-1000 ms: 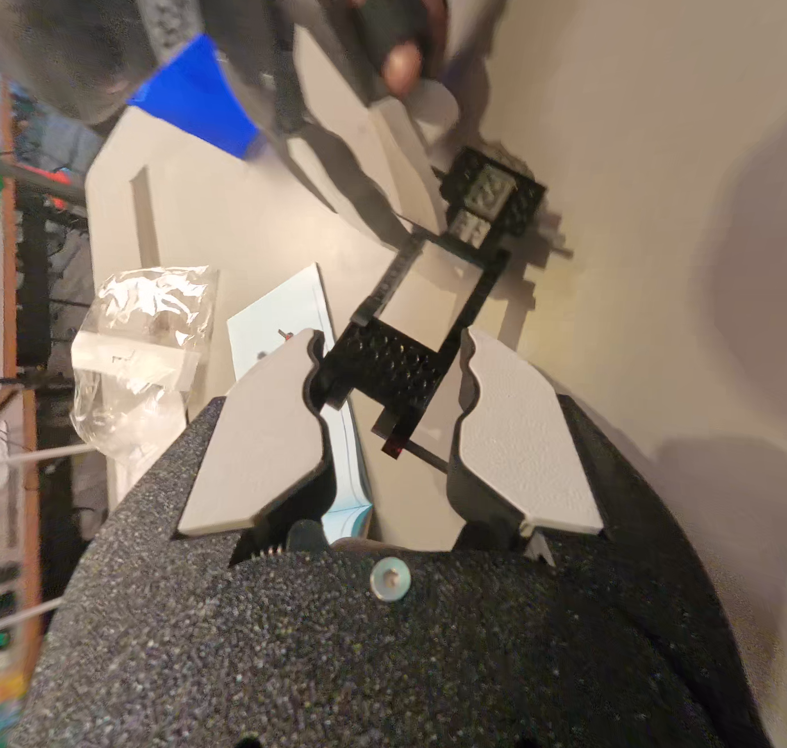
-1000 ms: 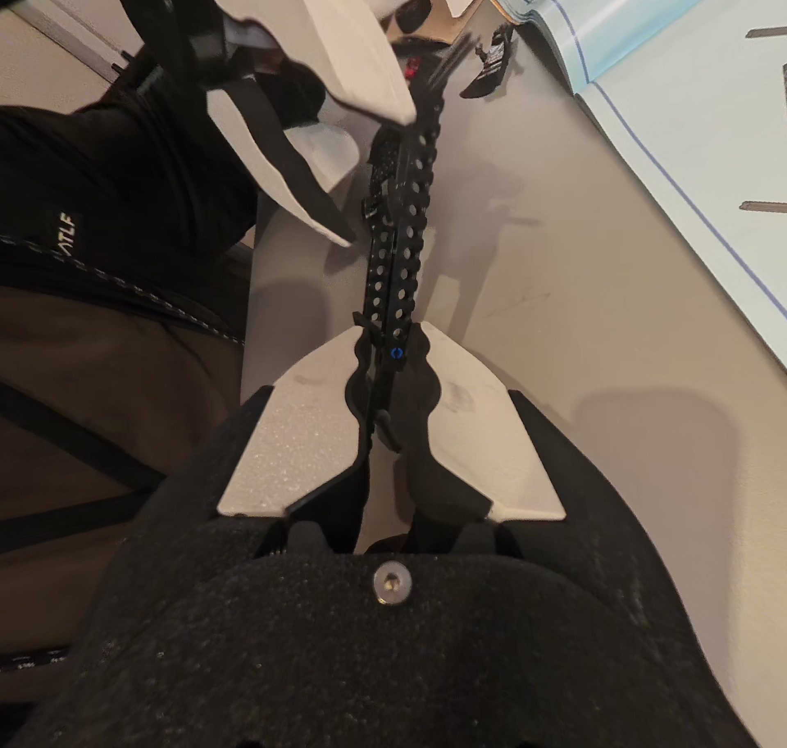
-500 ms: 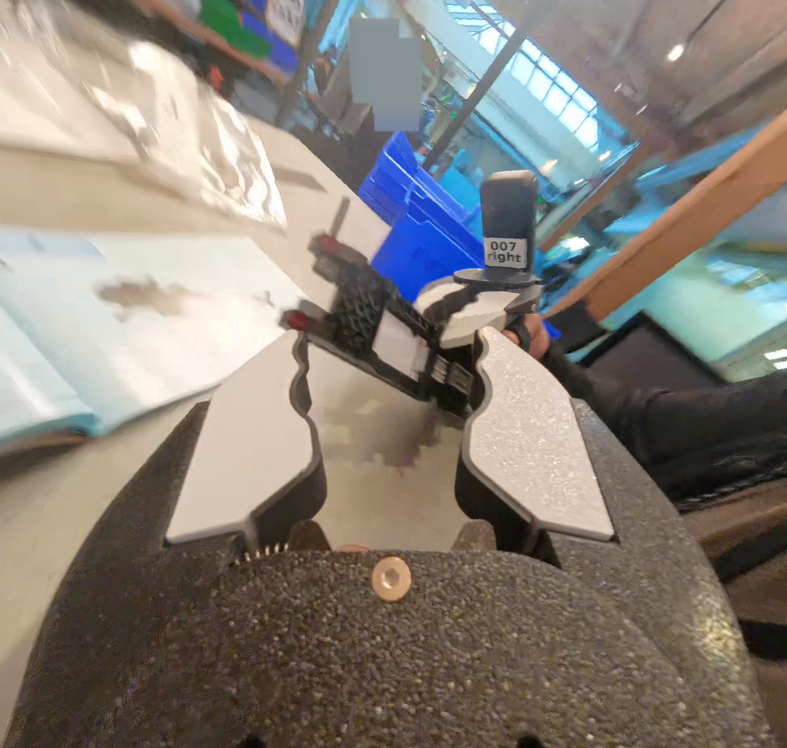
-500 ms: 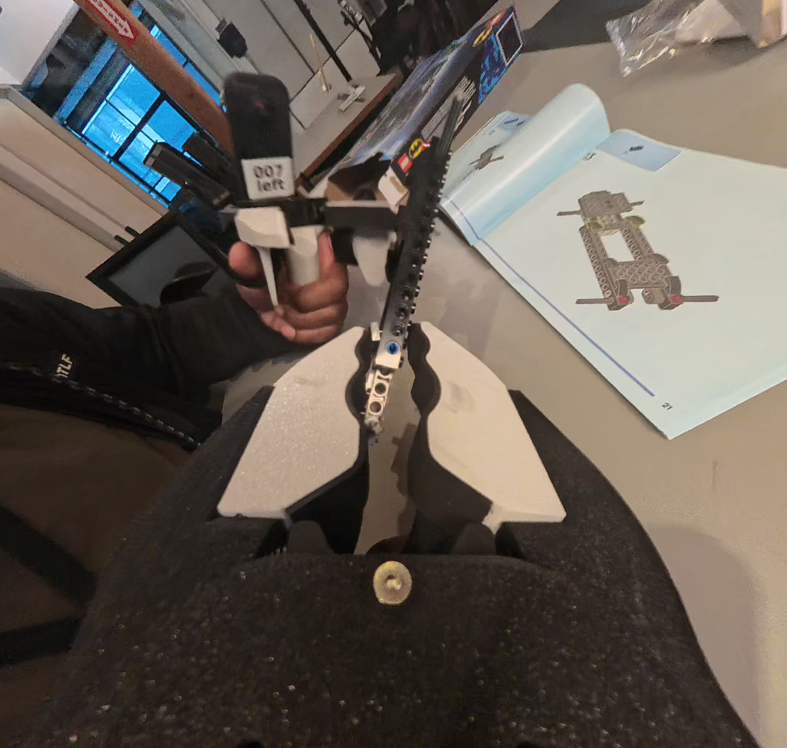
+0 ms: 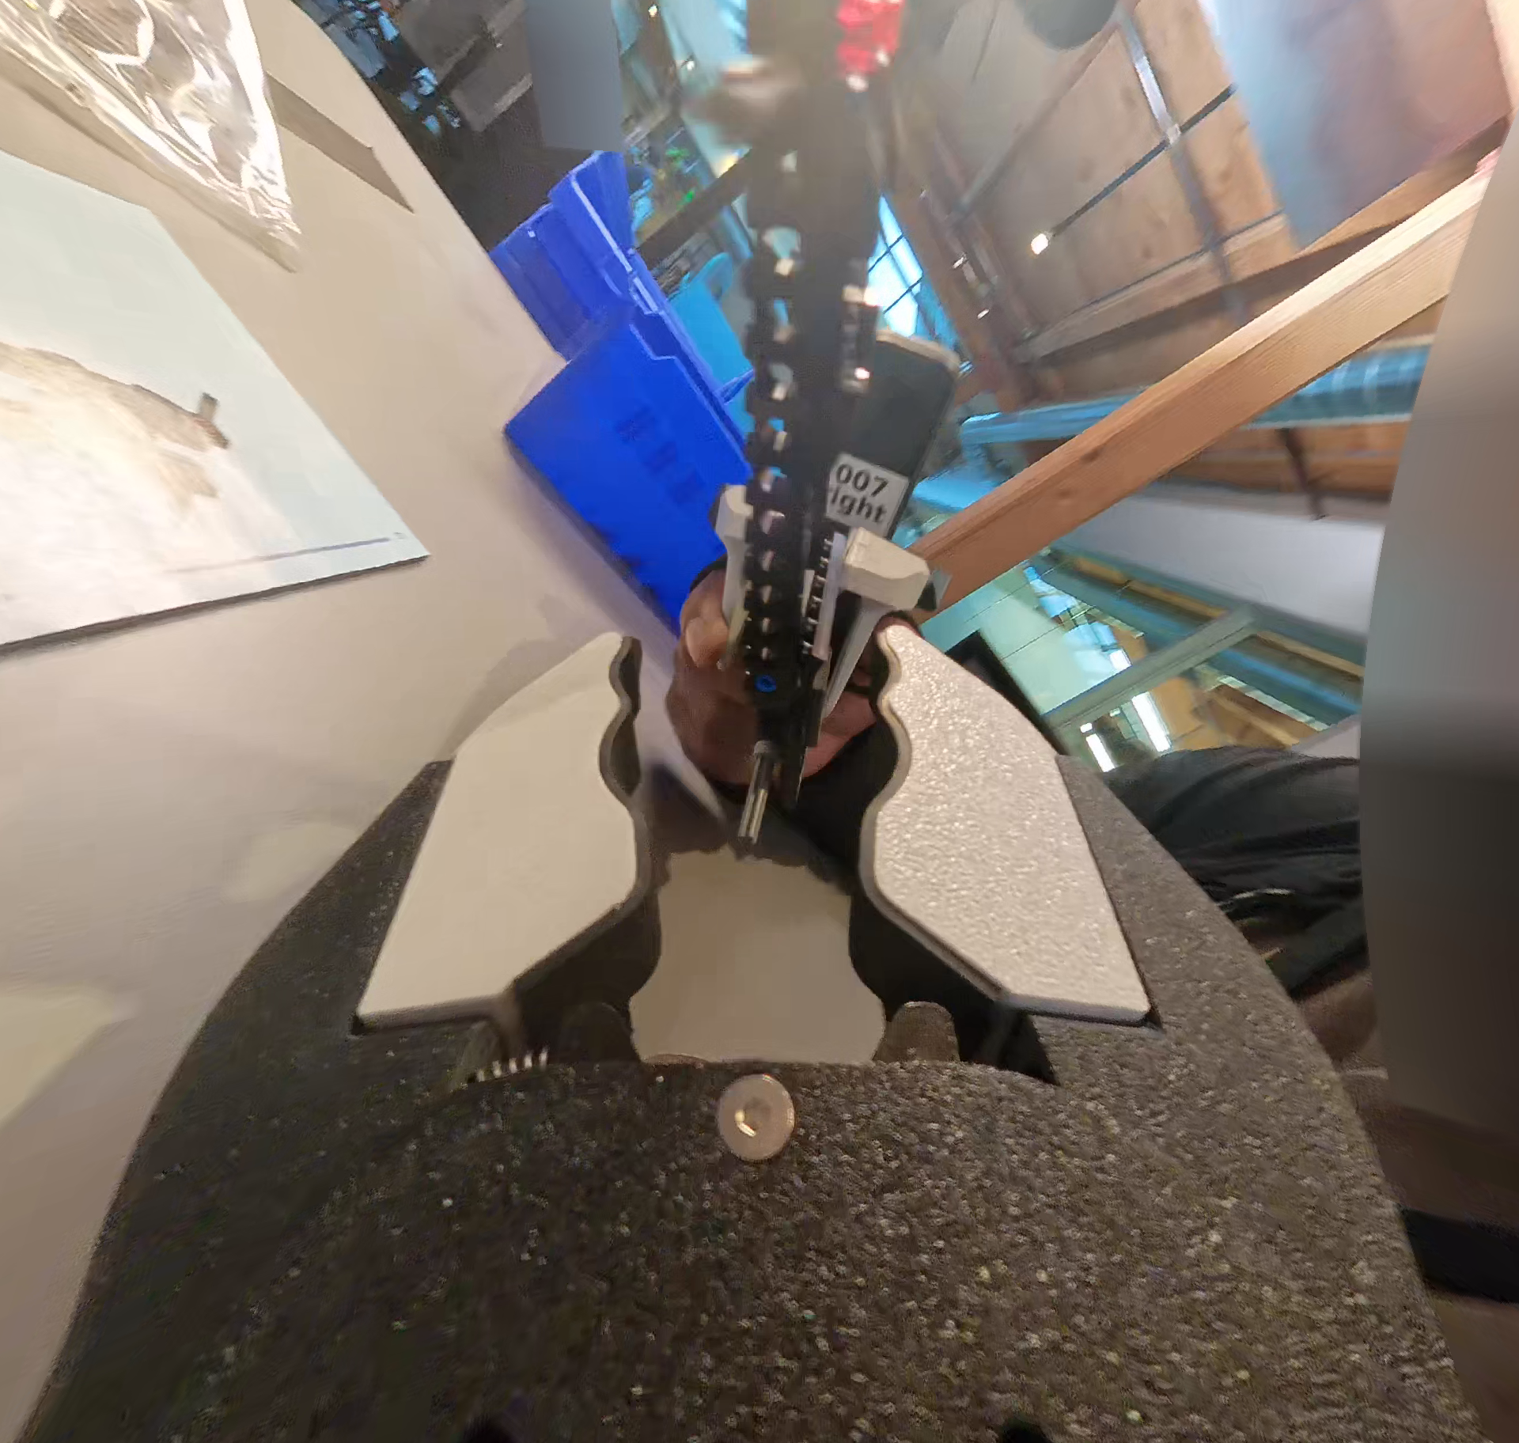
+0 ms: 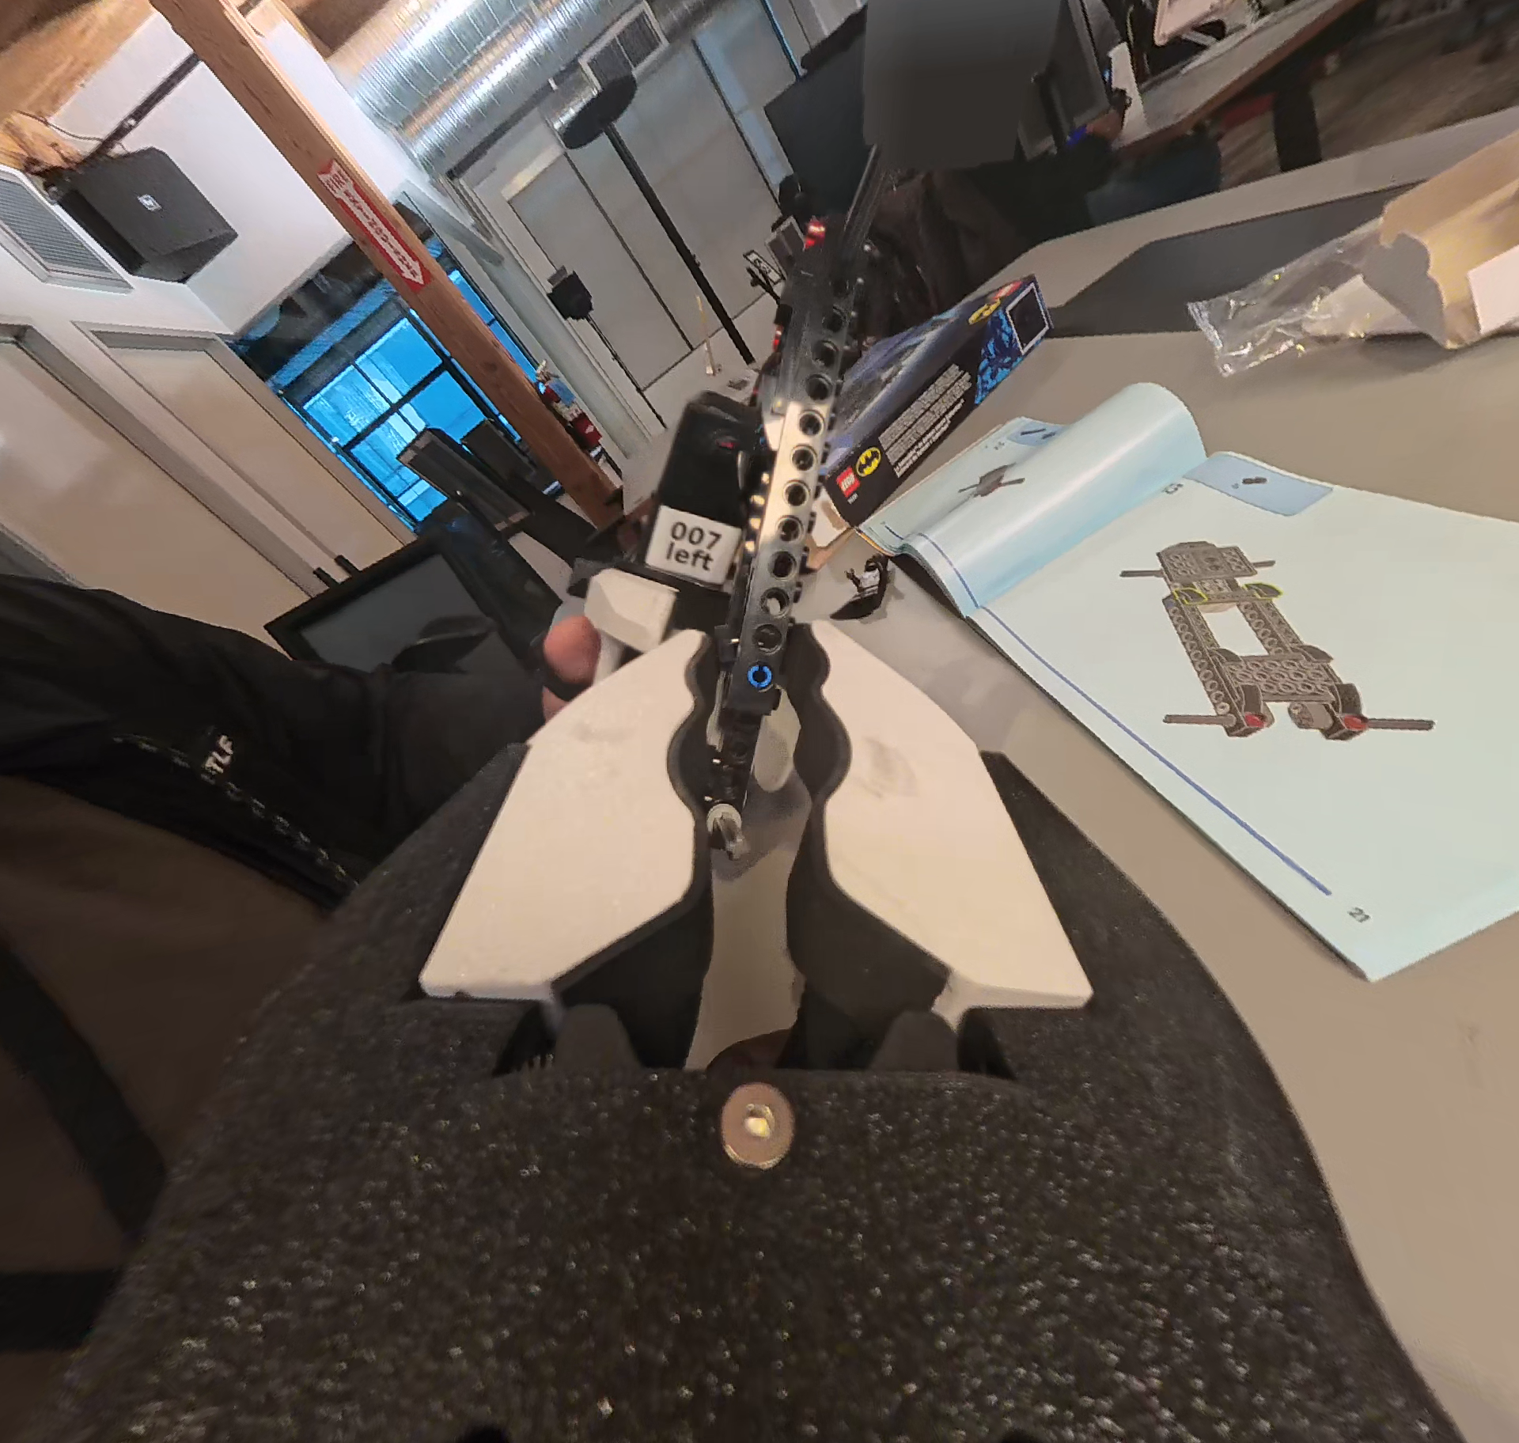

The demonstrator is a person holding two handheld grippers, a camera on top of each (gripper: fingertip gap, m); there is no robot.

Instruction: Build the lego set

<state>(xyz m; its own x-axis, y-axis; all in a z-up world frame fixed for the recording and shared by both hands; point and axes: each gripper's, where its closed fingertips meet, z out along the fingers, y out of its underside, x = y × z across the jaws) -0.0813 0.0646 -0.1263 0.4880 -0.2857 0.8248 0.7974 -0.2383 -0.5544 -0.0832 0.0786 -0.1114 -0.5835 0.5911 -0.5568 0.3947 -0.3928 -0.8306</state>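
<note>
My right gripper (image 6: 756, 664) is shut on the lower end of a long black brick frame (image 6: 801, 458) with rows of holes and a blue pin. It holds the frame upright above the grey table (image 6: 1233, 1116). In the left wrist view the frame (image 5: 810, 335) stands edge-on, clamped between the right gripper's white fingers (image 5: 863, 582). My left gripper (image 5: 756, 664) is open. The frame's lower end lies in the gap between its fingertips, and neither pad presses on it. The left gripper's white finger (image 6: 625, 614) shows behind the frame in the right wrist view.
An open light-blue instruction booklet (image 6: 1233, 664) lies on the table to the right, with a dark toy box (image 6: 937, 409) and a small figure (image 6: 867, 577) behind it. A clear plastic bag (image 6: 1282, 318) and cardboard (image 6: 1463, 253) lie farther back. A blue bin (image 5: 625, 434) stands beyond the table edge.
Both views swung up from the tabletop to level. The right gripper kept its hold and raised the frame upright. The left gripper's jaws widened, then narrowed a little, without closing on anything.
</note>
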